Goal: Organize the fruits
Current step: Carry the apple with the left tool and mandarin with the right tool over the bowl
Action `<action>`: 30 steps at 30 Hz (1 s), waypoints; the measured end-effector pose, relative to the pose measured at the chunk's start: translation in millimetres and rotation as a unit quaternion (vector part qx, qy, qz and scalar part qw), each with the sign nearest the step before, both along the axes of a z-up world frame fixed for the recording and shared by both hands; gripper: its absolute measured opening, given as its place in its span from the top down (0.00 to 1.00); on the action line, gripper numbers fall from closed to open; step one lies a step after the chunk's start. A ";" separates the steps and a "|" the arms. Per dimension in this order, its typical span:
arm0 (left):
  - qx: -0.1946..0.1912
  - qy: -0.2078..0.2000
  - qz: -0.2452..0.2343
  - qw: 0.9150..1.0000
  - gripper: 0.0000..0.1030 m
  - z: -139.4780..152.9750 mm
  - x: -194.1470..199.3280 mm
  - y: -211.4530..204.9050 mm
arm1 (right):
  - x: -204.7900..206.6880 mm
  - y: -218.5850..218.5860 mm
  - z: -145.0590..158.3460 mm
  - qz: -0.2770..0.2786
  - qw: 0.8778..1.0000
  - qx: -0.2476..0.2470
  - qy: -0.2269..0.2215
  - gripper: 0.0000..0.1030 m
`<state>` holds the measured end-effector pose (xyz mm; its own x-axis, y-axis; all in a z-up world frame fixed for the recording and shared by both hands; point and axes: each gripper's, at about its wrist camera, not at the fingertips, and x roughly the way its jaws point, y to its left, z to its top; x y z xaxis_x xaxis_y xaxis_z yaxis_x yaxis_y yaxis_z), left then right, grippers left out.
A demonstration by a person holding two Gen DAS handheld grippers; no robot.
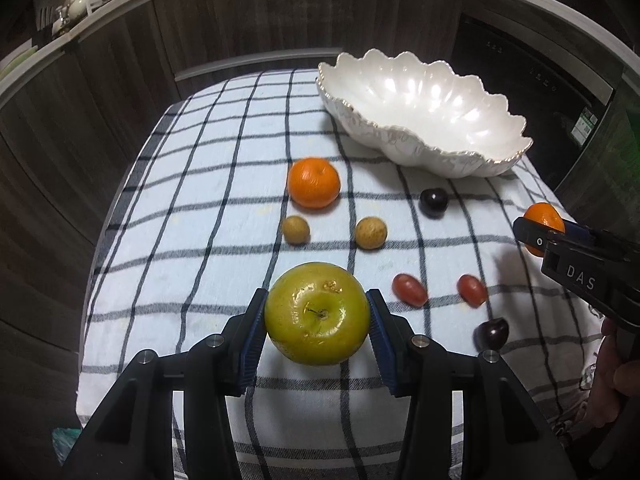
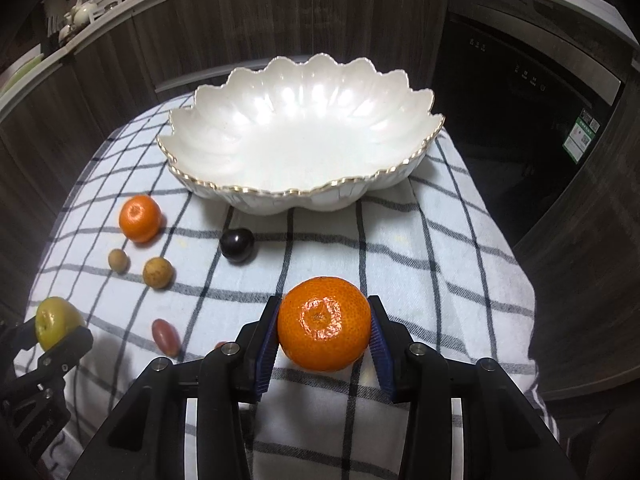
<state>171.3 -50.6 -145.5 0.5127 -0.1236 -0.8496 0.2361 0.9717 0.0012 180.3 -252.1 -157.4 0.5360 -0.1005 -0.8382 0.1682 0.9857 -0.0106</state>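
Right, both hands are loaded: my left gripper (image 1: 317,316) has its blue pads clamped on either side of the round yellow-green apple (image 1: 317,313), stem end facing the camera, and my right gripper (image 2: 324,326) is pinched around the bright orange mandarin (image 2: 324,323). Both fruits look clear of the white-and-black checked tablecloth (image 1: 208,208). Ahead sits the white scalloped ceramic bowl with the gold rim (image 2: 416,152), empty as far as I can see, so that's where I judge these two are headed. On the cloth I see a second loose mandarin (image 1: 314,183), two small tan round fruits (image 1: 295,229), two reddish oval grapes (image 1: 409,289) and two dark purple plums (image 1: 433,202). The risks from here: the apple skin is glossy and held only at its widest point, so a quick swing could roll it out of the pads. Bringing both grippers over the bowl together could knock them into each other, or clip that thin fluted rim. Letting go too high might chip the ceramic or bounce the fruit back out.
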 end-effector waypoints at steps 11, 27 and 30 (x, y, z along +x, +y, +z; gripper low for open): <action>-0.004 -0.021 -0.011 1.000 0.54 24.1 22.2 -14.1 | 8.7 -8.5 26.4 -0.004 1.000 -0.005 -0.025 0.59; -0.012 -0.028 -0.044 0.999 0.54 50.3 72.5 -49.4 | 41.9 -35.4 57.6 -0.013 0.998 -0.018 -0.058 0.59; -0.012 -0.032 -0.049 0.998 0.54 55.2 82.4 -55.9 | 50.2 -41.2 59.8 -0.015 0.998 -0.015 -0.060 0.59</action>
